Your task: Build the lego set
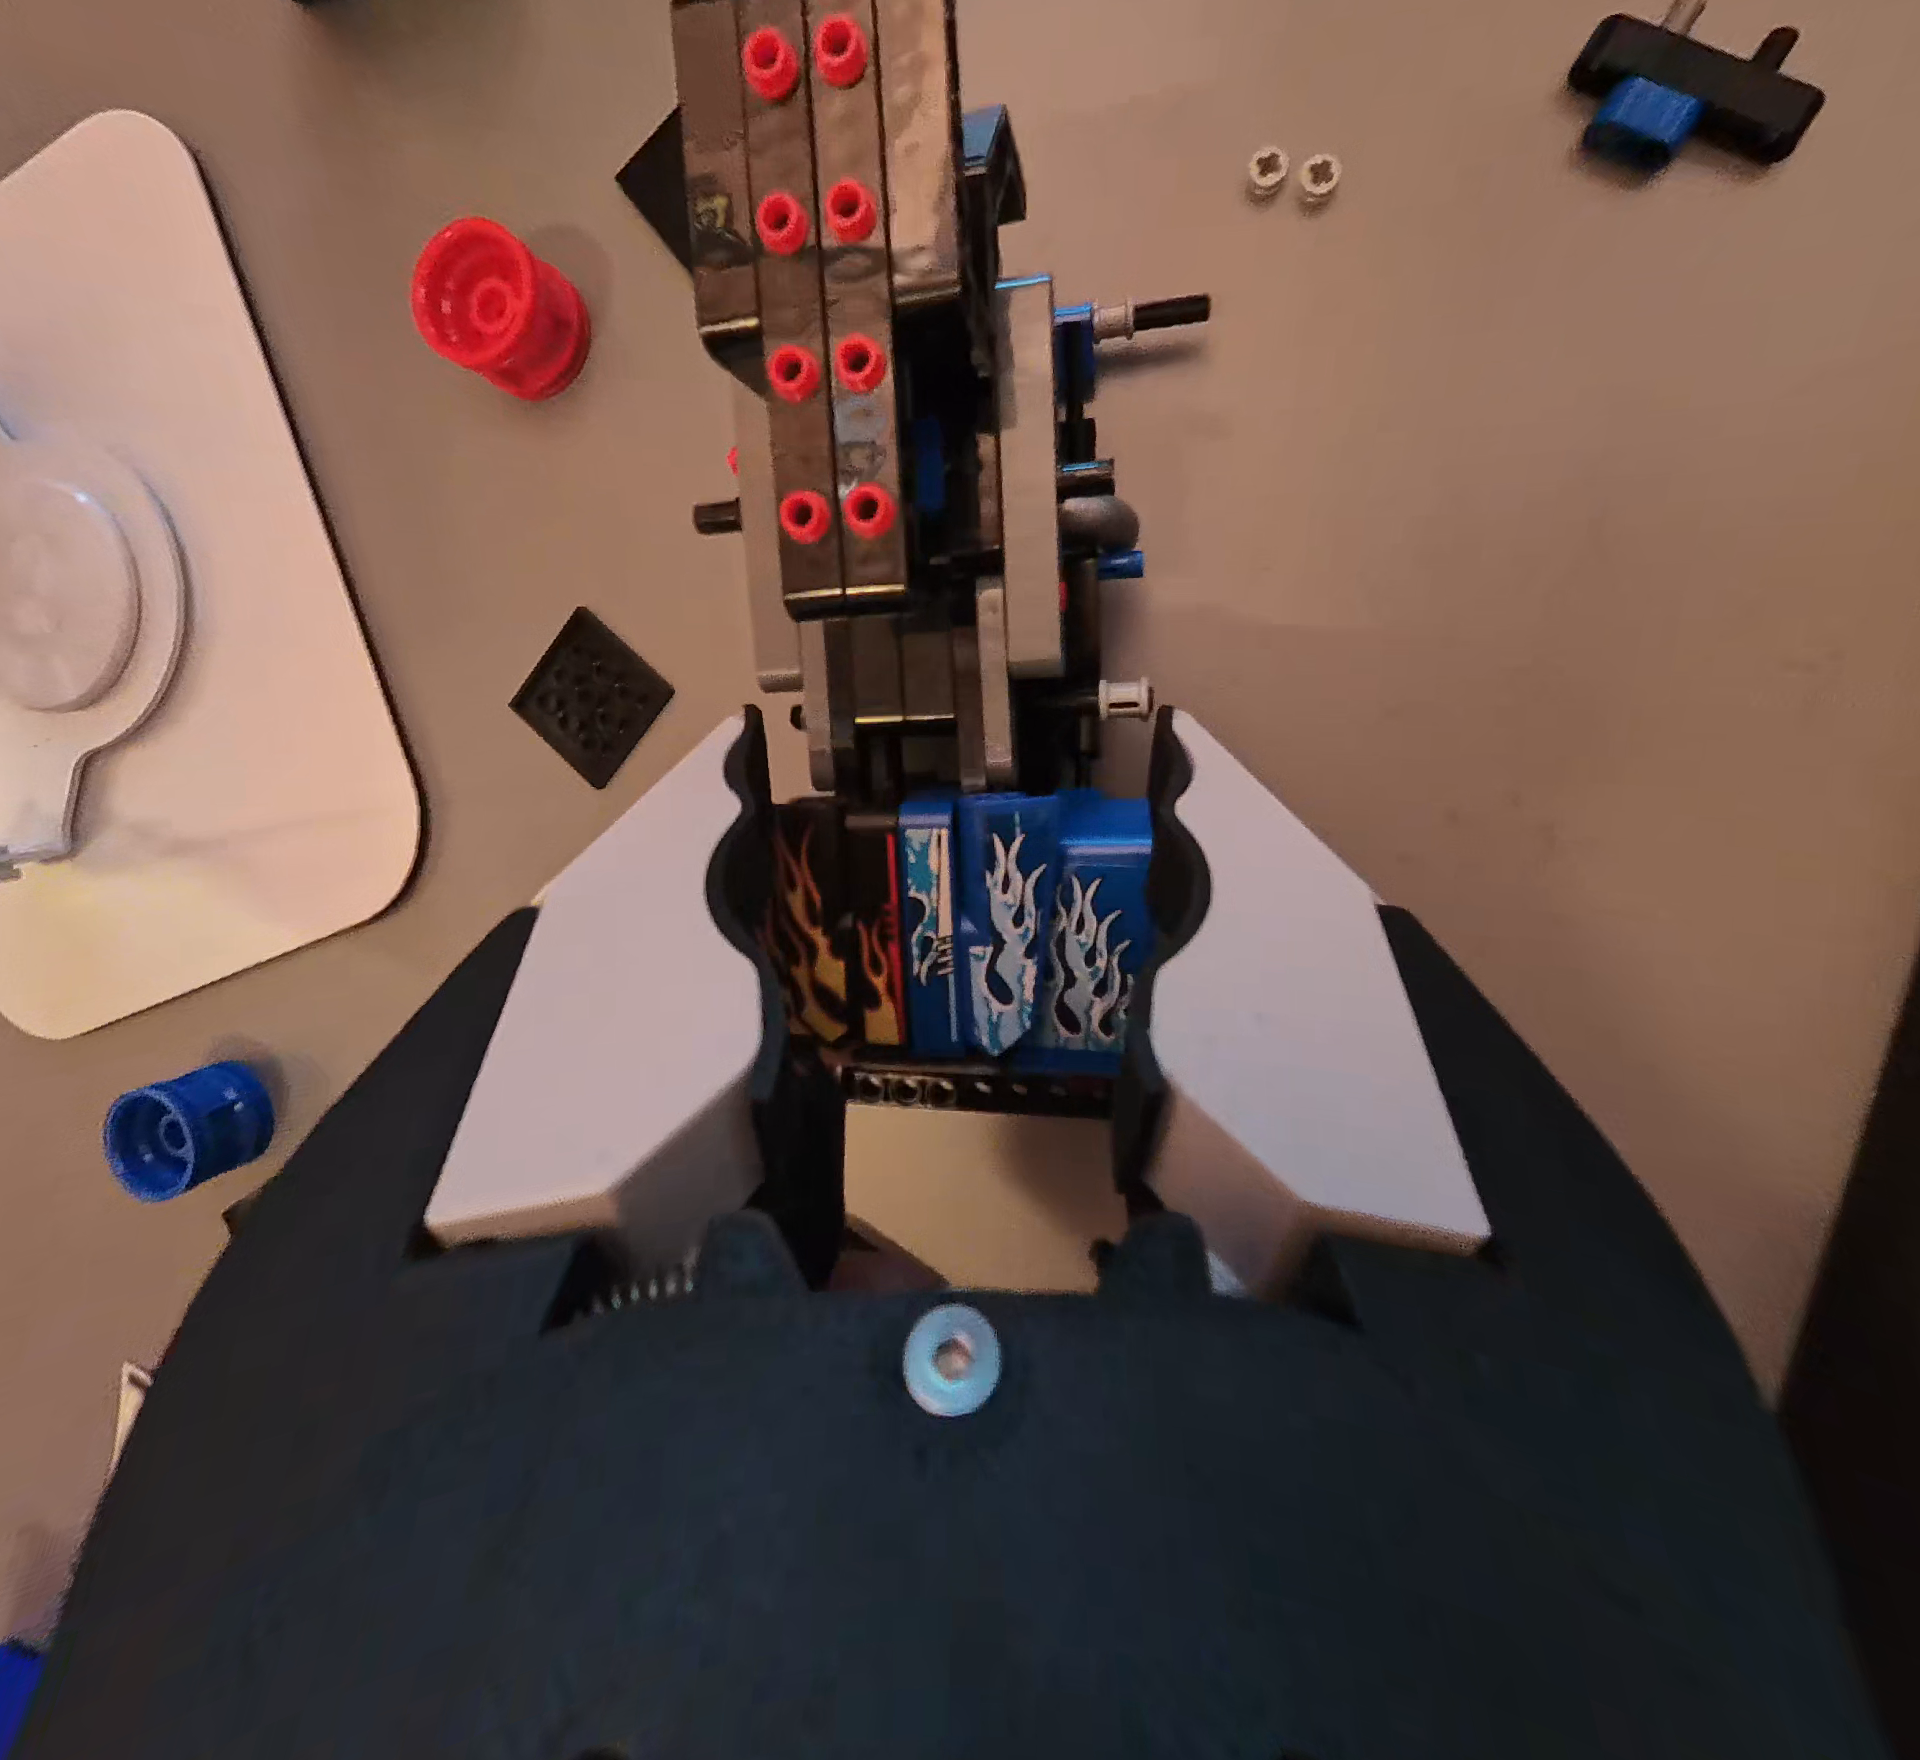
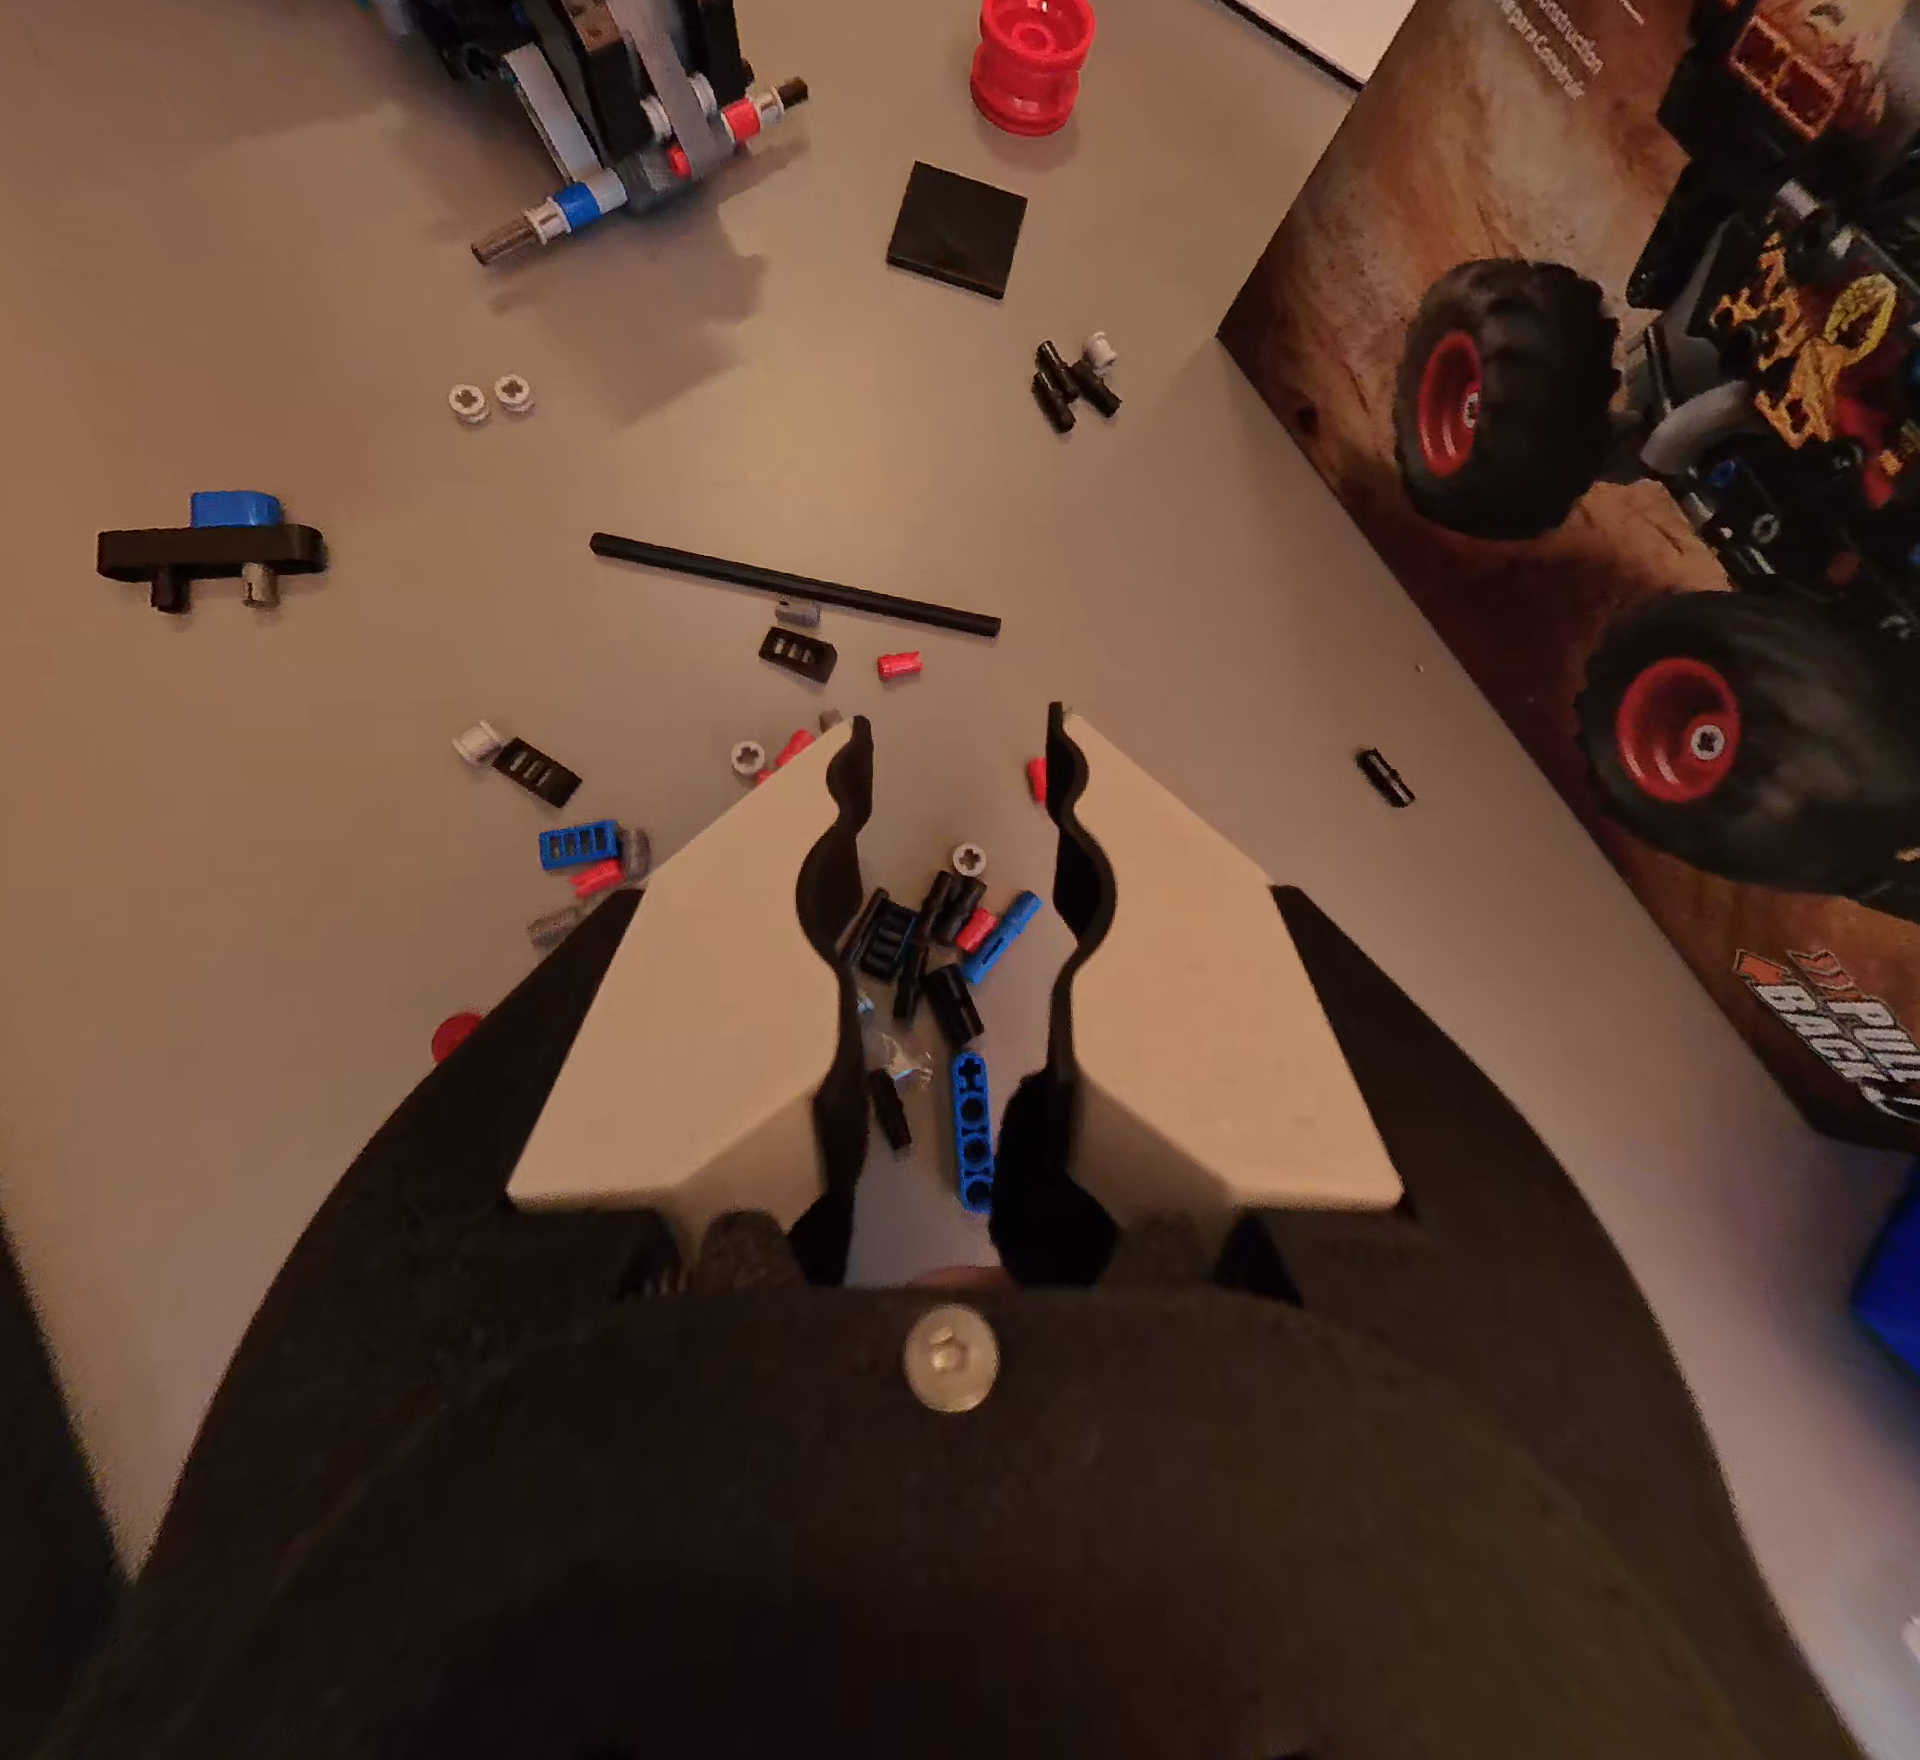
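My left gripper (image 1: 956, 723) is shut on the lego truck body (image 1: 862, 339), a black and grey build with red pins and blue and orange flame panels, held above the table. The same body shows far off in the right wrist view (image 2: 582, 37). My right gripper (image 2: 956, 723) is open and empty, hovering over a heap of small black, blue and red pins (image 2: 945, 941) and a blue beam (image 2: 971, 1128). A long black axle (image 2: 795, 584) lies just ahead of it.
A red wheel hub (image 1: 499, 308) (image 2: 1031, 48), a blue hub (image 1: 187, 1128), black square plates (image 1: 590, 694) (image 2: 956, 227), a black beam with blue piece (image 1: 1694, 95) (image 2: 208, 547), two grey bushes (image 2: 490, 396), a white tray (image 1: 208, 567) and the set box (image 2: 1621, 422) lie around. Across from one pair of fingers to the other is roughly 25 cm.
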Available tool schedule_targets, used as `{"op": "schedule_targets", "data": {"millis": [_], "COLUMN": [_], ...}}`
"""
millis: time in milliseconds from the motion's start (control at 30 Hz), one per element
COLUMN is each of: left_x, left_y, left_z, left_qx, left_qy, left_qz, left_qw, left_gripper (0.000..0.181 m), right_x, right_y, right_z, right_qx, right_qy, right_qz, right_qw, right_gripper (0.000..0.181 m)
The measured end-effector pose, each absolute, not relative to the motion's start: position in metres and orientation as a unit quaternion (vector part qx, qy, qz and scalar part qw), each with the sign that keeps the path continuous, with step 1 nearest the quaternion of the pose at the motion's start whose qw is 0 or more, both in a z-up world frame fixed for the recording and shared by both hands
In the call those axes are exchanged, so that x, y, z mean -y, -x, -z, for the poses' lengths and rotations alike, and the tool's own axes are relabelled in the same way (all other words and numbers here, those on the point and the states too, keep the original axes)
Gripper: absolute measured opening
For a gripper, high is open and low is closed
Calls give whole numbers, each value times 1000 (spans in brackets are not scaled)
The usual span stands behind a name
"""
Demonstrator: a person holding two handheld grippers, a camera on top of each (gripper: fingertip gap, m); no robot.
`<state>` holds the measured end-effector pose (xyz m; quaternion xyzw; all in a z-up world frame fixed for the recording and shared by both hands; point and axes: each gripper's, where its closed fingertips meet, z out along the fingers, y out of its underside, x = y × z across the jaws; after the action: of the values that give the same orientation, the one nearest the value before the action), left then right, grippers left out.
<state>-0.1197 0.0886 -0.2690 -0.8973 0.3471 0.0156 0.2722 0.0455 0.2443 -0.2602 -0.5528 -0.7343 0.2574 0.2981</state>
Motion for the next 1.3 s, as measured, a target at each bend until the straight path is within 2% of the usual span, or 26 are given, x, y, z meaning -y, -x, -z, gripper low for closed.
{"op": "schedule_targets", "data": {"millis": [600,867,1000,1133,1300], "left_x": [-11,15,17,12,14], "left_y": [107,103,102,100,106], "left_z": [259,265,268,254,264], "left_qx": [-331,-330,-330,-317,-321], "left_qy": [902,902,902,895,903], "left_qz": [-7,-3,-6,0,-31], "left_qw": [278,278,280,315,285], "left_gripper": [71,72,72,70,66], "right_x": [-275,-318,-311,-284,-272], "right_y": [-70,-101,-114,-122,-122], "right_z": [226,198,209,244,277], "right_qx": [665,562,587,668,708], "right_qy": [584,633,630,611,611], "right_qz": [-299,-335,-336,-289,-247], "right_qw": [356,413,382,311,252], "right_gripper": [31,30,28,27,22]}}
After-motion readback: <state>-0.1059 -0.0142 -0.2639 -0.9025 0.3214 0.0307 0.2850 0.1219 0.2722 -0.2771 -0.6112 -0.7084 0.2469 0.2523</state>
